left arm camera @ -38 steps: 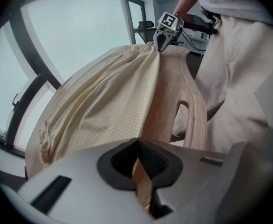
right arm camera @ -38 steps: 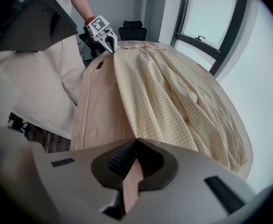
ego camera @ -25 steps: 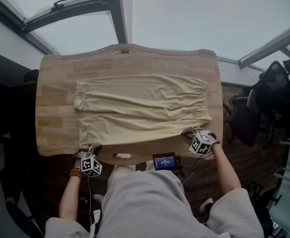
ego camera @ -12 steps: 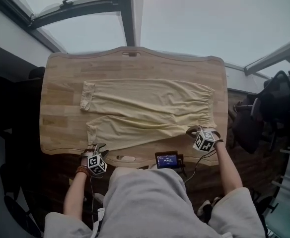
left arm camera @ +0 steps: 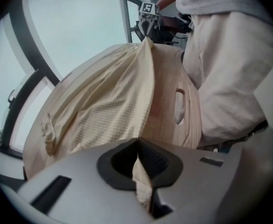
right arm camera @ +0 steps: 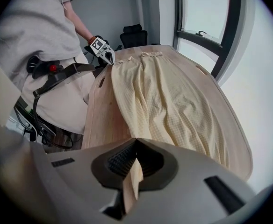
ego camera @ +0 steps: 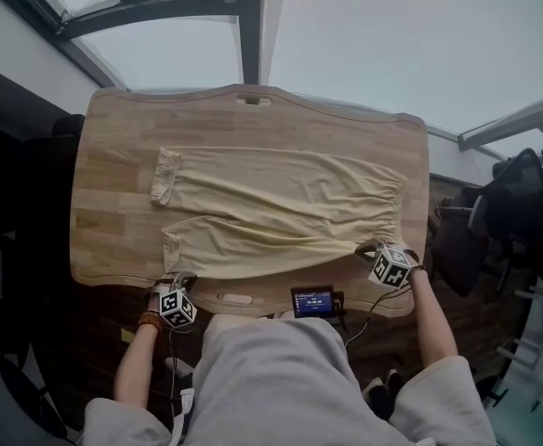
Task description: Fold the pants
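- Since a second ago the left gripper (ego camera: 182,280) has dropped onto the near leg's hem corner, and its jaws have just been closing on that cloth; the right gripper (ego camera: 365,246) has slid a little along the near edge, clamped on the waistband corner throughout
- Head view: the pants (ego camera: 281,207) lie flat along the wooden table (ego camera: 113,156), waistband to the right, both hems to the left; bare wood runs all round them, widest on the left and along the far edge; a small screen (ego camera: 311,300) sits at the near rim between the two grippers
- Left gripper view: the left gripper (left arm camera: 139,171) has its jaws together with a fold of yellow fabric pinched between the pads; the pants (left arm camera: 108,101) stretch away to the other gripper (left arm camera: 147,10); the table's near rim with its handle slot (left arm camera: 179,106) lies uncovered to the right
- Right gripper view: the right gripper (right arm camera: 135,164) is closed on a fabric tab; the pants (right arm camera: 169,101) run to the left gripper (right arm camera: 109,57); a bare strip of table (right arm camera: 99,111) flanks them
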